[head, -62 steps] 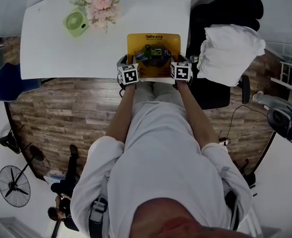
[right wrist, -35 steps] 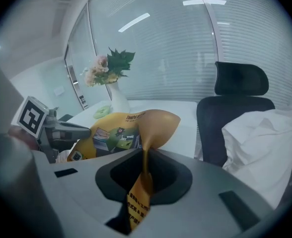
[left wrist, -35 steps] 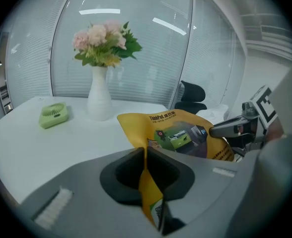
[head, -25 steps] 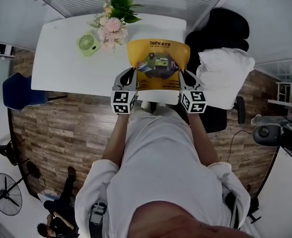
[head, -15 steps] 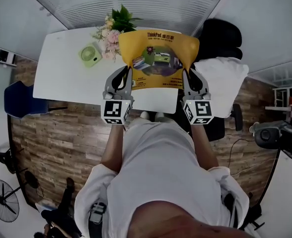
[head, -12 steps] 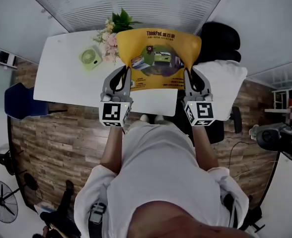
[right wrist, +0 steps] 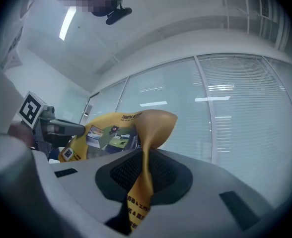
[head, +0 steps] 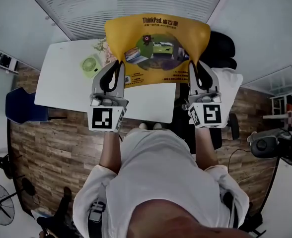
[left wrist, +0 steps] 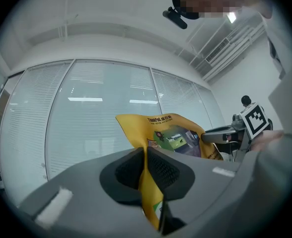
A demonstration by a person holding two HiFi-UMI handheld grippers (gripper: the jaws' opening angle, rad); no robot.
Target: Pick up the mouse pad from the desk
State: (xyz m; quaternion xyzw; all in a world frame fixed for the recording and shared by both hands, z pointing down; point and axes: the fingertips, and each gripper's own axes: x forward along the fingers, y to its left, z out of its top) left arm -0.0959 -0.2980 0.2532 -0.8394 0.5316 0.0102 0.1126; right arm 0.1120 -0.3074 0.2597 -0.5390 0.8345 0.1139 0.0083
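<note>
**Mouse pad up off the desk, one gripper on each side**

White desk fills the middle of the head view, with wood floor at its 6 o'clock and a slatted glass wall at its 12 o'clock.

- Yellow mouse pad: clear of the desk, held up in front of the person, printed face toward the head camera. It covers the desk's far right part in that view.
- Left gripper: on the pad's edge at about 8 o'clock. In the left gripper view the yellow sheet runs edge-on between the dark ribbed pads, and the jaws are pinched tight on it.
- Right gripper: on the pad's edge at about 4 o'clock. The right gripper view shows the same, with both pads pressed against the sheet. The pad's upper part curls over above the jaws.
- Green fan: on the desk at the pad's 9 o'clock, near the left gripper.
- Flowers: just beside the fan, mostly hidden behind the pad's corner.
- Black chair: at the desk's 3 o'clock, with a white cloth lying on it.
- Blue chair: at the desk's 9 o'clock.
</note>
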